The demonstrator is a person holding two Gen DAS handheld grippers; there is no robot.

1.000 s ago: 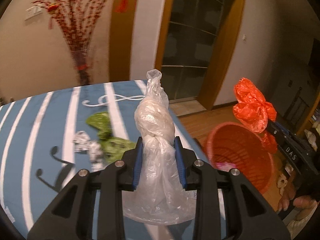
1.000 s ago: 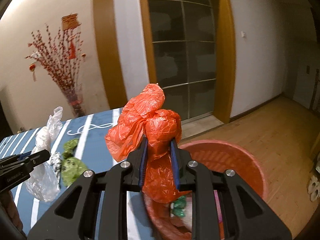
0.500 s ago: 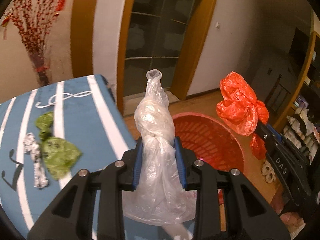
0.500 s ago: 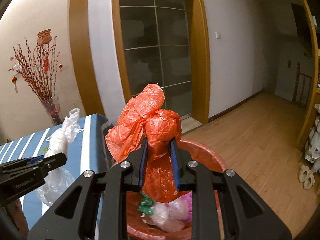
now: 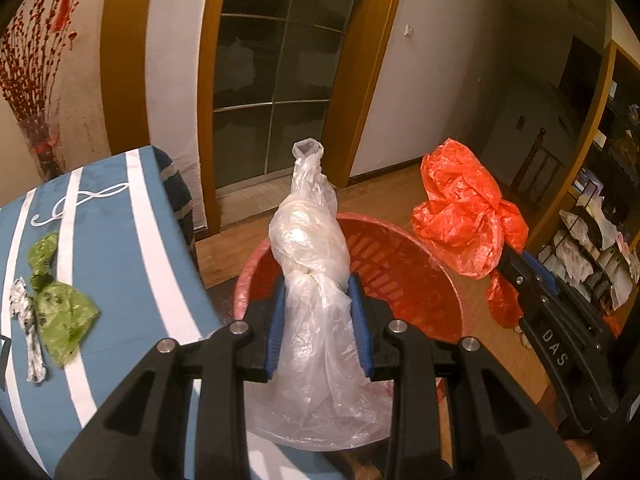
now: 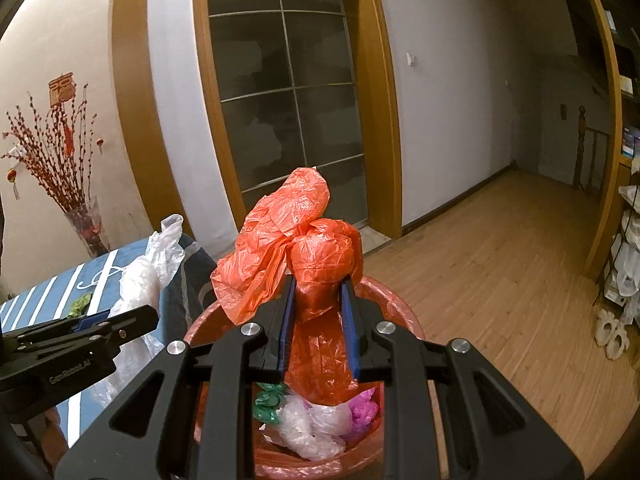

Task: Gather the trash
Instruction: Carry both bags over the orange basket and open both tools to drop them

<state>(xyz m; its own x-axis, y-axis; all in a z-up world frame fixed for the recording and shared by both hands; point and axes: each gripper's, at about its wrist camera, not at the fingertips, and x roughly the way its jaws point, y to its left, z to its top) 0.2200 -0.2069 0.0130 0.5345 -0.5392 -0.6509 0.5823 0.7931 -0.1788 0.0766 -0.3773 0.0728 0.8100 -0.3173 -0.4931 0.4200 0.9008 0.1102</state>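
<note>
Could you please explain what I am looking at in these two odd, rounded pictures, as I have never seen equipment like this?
No robot here: a person holds a two-fingered claw in each hand, and a wide-angle camera on each looks forward along its fingers.

The left claw has closed on a knotted clear plastic bag. The right claw has closed on a knotted orange plastic bag. Each claw also shows at the edge of the other's picture.

Both bags hang over a red basket on the wooden floor, which already contains crumpled bags.

Beside it, a table with a blue-and-white striped cloth carries a crumpled green bag and a grey-white scrap.
</note>
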